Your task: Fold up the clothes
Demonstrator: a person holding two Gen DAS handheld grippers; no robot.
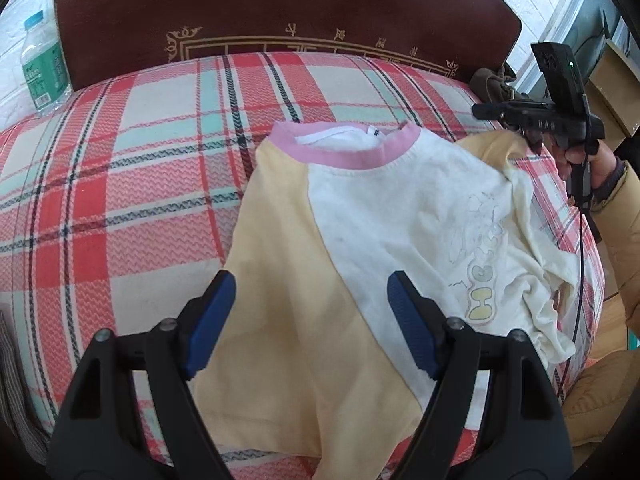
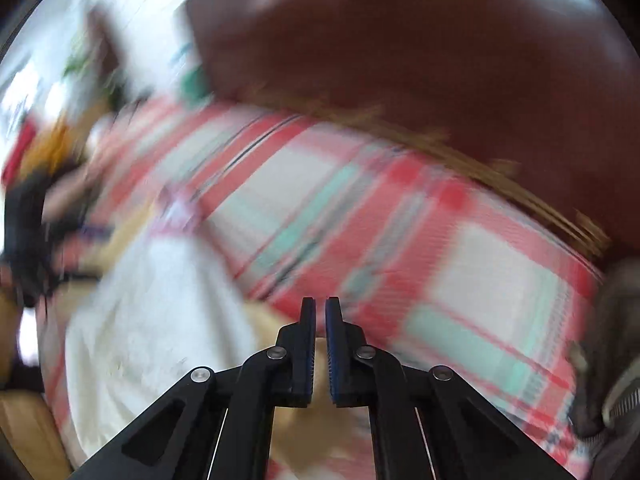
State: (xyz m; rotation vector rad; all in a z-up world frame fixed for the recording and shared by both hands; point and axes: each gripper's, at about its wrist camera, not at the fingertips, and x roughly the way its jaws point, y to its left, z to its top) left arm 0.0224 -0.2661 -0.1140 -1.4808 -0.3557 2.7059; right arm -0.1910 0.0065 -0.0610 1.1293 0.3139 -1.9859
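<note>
A small shirt (image 1: 384, 216), white body, pale yellow sleeves and pink collar (image 1: 352, 152), lies on a plaid bedspread (image 1: 120, 184). Its right side is bunched and rumpled. My left gripper (image 1: 310, 304) is open, its blue pads hovering over the near yellow sleeve (image 1: 288, 288). My right gripper shows in the left wrist view (image 1: 532, 120), held in a hand above the shirt's far right sleeve. In the blurred right wrist view my right gripper (image 2: 320, 308) has its jaws nearly together with nothing between them, above the shirt (image 2: 152, 312) and bedspread (image 2: 400, 240).
A dark red headboard (image 1: 280, 8) with gold trim stands behind the bed. A water bottle (image 1: 42, 68) stands at the far left. A brown cloth (image 1: 492, 80) lies at the back right. A cable (image 1: 578, 248) hangs from the right gripper.
</note>
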